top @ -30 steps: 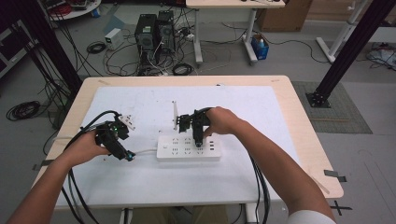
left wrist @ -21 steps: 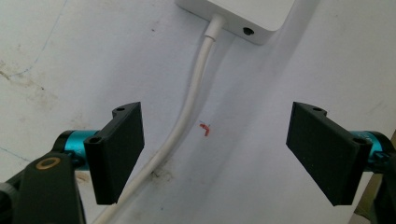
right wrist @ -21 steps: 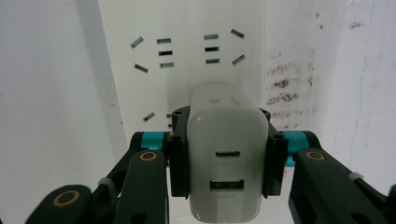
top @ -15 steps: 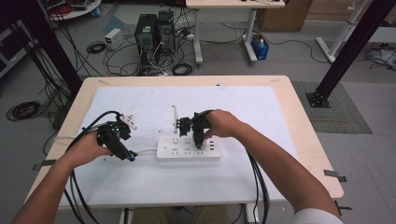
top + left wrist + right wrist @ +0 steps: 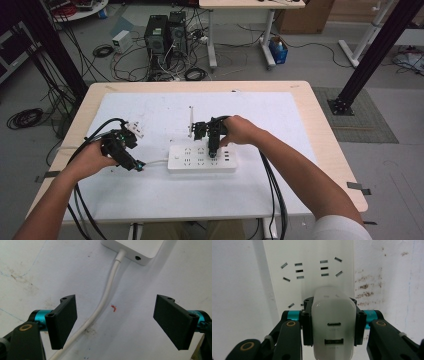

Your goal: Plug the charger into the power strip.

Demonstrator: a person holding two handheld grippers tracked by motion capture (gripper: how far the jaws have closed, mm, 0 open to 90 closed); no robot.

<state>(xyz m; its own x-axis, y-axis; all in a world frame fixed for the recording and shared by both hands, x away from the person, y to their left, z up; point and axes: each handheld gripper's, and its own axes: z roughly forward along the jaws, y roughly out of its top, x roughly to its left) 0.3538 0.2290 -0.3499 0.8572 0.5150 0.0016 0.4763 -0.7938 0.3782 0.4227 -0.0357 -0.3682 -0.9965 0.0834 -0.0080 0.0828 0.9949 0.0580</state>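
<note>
Over the last second the right tongs (image 5: pixel 331 325), clamped on the USB charger (image 5: pixel 333 325), had edged toward 6 o'clock onto the power strip (image 5: pixel 201 158), likely seating it, while the left tongs (image 5: pixel 117 322) stayed apart astride its cord (image 5: pixel 105 300).

Even overhead light is brightening the white surface (image 5: pixel 280 120), casting soft shadows. The charger (image 5: pixel 333 322) is showing mild glare and blurring up close; the high view's corners are darkening.

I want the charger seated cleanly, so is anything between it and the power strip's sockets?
Nothing visible. The right gripper holds the charger directly over the power strip, and the sockets ahead of it are bare. The charger itself hides the spot right beneath it, so that part cannot be judged.
</note>
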